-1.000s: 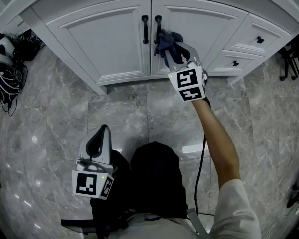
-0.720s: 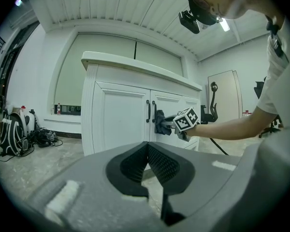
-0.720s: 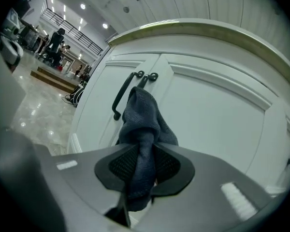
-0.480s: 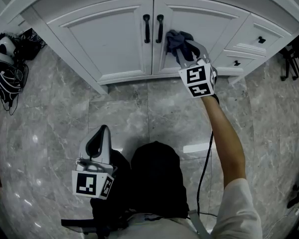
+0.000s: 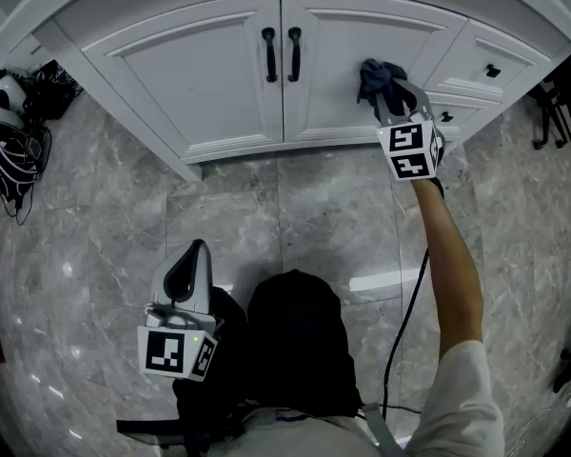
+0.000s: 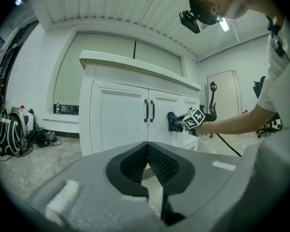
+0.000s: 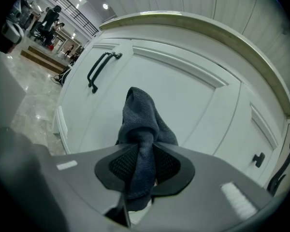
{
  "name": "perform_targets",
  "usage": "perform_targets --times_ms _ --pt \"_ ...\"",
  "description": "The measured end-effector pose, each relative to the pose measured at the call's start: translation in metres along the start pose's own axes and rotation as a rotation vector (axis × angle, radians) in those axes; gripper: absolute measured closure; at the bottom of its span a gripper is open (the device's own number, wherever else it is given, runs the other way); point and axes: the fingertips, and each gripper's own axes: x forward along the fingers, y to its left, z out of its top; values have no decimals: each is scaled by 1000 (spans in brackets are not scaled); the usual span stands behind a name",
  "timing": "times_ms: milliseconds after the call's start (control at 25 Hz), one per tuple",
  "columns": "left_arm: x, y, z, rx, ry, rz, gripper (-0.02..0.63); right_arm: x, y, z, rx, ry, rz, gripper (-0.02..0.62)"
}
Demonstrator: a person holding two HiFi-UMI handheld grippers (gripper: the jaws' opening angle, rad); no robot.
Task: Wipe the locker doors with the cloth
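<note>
One dark cloth [image 7: 141,124] pinched in R claw [image 7: 142,166], pressed on white locker door [image 7: 193,100], L claw [image 6: 147,156] closed tight, empty

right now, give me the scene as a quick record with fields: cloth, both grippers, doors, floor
cloth: dark blue-grey, bunched, at the panel of the right door, to the right of the handles
right gripper: shut on the cloth, arm stretched out to the door
left gripper: shut, empty, held low over the floor
doors: left door and right door both closed, white, black handles side by side at the centre
floor: grey marble tiles, bags and cables at the left
</note>
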Motion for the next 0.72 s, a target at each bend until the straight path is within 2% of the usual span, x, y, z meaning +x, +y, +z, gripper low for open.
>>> perform_targets --times_ms 200,400,560,720 --pt "0 -4 3 2 -3 4 604 -5 -30 -26 31 55 -47 512" --pt "-1 -9 5 2 -6 2 604 -7 -36 -29 35 74 -66 512" --pt "-4 -10 5 2 -12 2 604 -15 -18 -19 37 25 -43 514" --pt "-4 -5 4 -2 -10 -1 604 -20 22 -2 39 -22 5 512"
